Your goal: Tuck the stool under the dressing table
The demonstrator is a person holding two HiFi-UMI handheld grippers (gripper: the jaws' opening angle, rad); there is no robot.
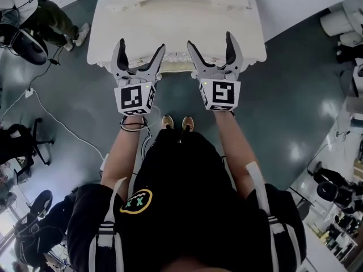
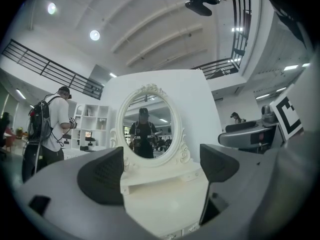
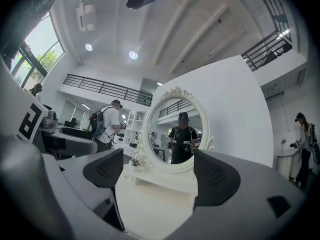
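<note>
Glossy grey-green floor [image 1: 283, 95] filled the head view, and at the top centre of the frame stood the white dressing table [image 1: 176, 16], its front edge facing the person. Both arms were out: the left gripper [image 1: 140, 45] hovered over the table's front edge at centre left, jaws spread wide with nothing in them, and the right gripper [image 1: 210, 39] sat just beside it at centre right, spread the same way and equally empty. Each marker cube [image 1: 135, 98] faced up at the camera. Just below, the person's shoes [image 1: 177, 122] showed on the floor, near the table's front. Over to the left gripper view: dark jaw pads [image 2: 102, 176] apart, only bare white tabletop between them, and the oval mirror [image 2: 147, 126] in its carved white frame dead centre, reflecting the person. A bystander with a backpack [image 2: 50, 124] stood at the left of that frame by a white shelf unit [image 2: 90, 129]. In the right gripper view the pads [image 3: 215, 176] were likewise parted over the tabletop, the mirror in the middle.
</note>
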